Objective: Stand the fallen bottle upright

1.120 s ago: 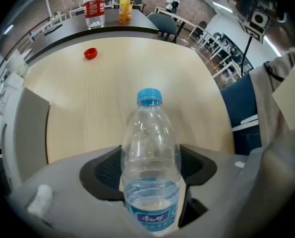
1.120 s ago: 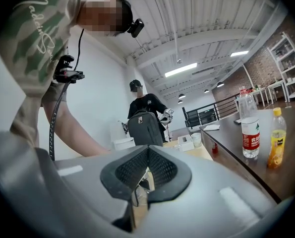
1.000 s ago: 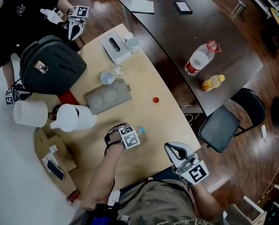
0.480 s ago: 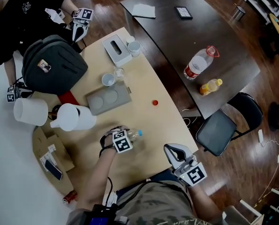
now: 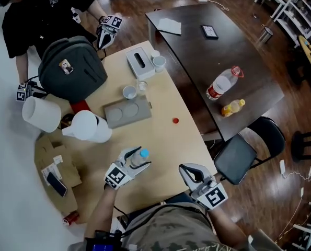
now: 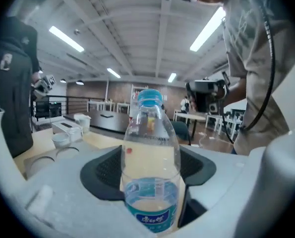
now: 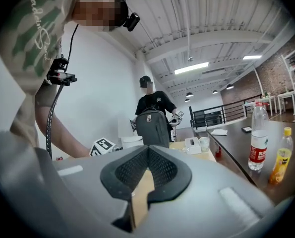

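Holding clear bottle (image 6: 149,152) upright | left gripper (image 5: 136,159) | right gripper (image 7: 147,168) closed, empty

even ceiling strip lighting, fisheye-warped edges, slightly soft focus.

The person wore a short-sleeved camouflage shirt (image 5: 171,233) in olive and tan, with pale lettering across the chest. A thin black cable (image 7: 50,114) ran down from a small black camera (image 7: 131,21) worn at the head. The left claw (image 5: 136,160) and the right claw (image 5: 188,171) each had a pale grey shell, black mesh-textured pads (image 7: 164,170) and a marker cube (image 5: 214,197) printed with black-and-white squares.
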Demonstrator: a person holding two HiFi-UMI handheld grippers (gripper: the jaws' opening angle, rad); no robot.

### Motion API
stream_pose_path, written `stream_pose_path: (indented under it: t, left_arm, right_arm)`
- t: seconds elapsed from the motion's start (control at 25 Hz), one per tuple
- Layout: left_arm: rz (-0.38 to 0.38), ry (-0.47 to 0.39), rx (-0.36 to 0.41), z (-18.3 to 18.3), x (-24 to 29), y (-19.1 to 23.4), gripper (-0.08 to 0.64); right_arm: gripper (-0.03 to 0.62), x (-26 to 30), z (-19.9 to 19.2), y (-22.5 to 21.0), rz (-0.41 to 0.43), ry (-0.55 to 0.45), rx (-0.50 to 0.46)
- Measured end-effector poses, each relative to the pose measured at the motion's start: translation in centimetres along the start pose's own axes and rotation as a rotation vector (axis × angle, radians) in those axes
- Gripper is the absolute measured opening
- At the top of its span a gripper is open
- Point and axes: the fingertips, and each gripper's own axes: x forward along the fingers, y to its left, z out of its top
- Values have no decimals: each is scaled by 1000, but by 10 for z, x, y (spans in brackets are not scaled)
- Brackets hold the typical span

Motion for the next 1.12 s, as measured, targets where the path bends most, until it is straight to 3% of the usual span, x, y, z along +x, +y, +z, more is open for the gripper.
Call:
stream_pose_path:
  t: [0.08, 0.2, 0.28, 0.52, 0.8, 1.12]
  left_arm:
    - [31, -104, -35, 9, -22, -3, 319]
    - [32, -159, -73, 8, -32, -12, 319]
    - [37, -186, -54, 6, -32, -16, 319]
    - [37, -218, -12, -3, -34, -21, 319]
    - [34, -191, -36, -43, -35, -16, 319]
    - [54, -261, -53, -49, -55, -33, 322]
  right_arm:
    - [4, 5, 4, 21, 35, -1, -14]
    - [4, 9, 0, 46, 52, 29, -39]
    - [4, 12, -2, 62, 61, 44, -46]
    - [3, 9, -5, 101, 113, 71, -58]
    - [3, -5, -15, 110, 84, 109, -101]
    - [4, -17, -22, 121, 78, 136, -113]
